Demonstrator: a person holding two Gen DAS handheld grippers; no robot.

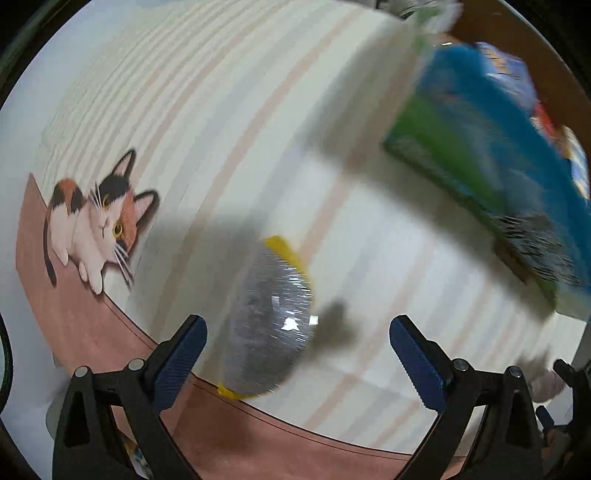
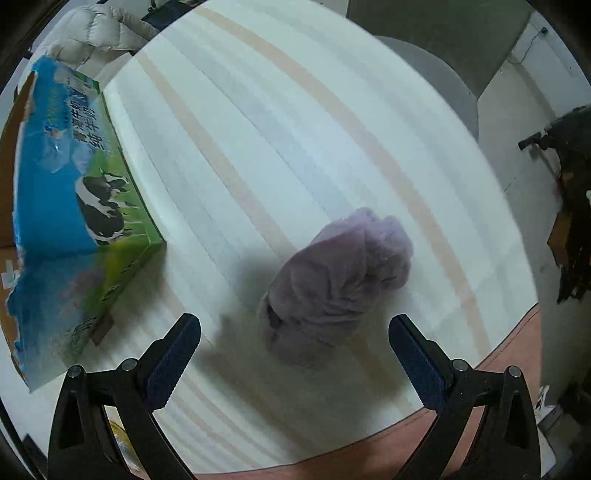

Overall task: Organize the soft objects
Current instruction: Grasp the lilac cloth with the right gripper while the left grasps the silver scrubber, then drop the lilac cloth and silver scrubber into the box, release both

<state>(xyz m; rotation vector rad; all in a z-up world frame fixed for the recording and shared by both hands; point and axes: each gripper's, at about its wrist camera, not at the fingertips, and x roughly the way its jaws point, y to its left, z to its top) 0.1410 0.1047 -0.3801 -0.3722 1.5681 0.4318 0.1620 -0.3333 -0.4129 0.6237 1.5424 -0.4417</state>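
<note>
In the left wrist view, a grey soft item in a clear plastic bag with yellow edges [image 1: 271, 317] lies on the striped tablecloth [image 1: 229, 122]. My left gripper [image 1: 297, 354] is open, its blue pads on either side of the bag's near end, not touching it. In the right wrist view, a crumpled purple fluffy cloth [image 2: 332, 280] lies on the cloth-covered table. My right gripper [image 2: 295, 354] is open and empty, just short of the purple cloth. A blue and green cardboard box with a cow picture [image 2: 74, 206] stands at the left; it also shows blurred in the left wrist view [image 1: 491, 155].
A calico cat is printed on the tablecloth [image 1: 96, 218] near its pink border [image 1: 258, 428]. A white padded jacket [image 2: 96, 33] lies beyond the box. A white chair [image 2: 436, 77] and dark equipment [image 2: 569, 206] stand past the table's far and right edges.
</note>
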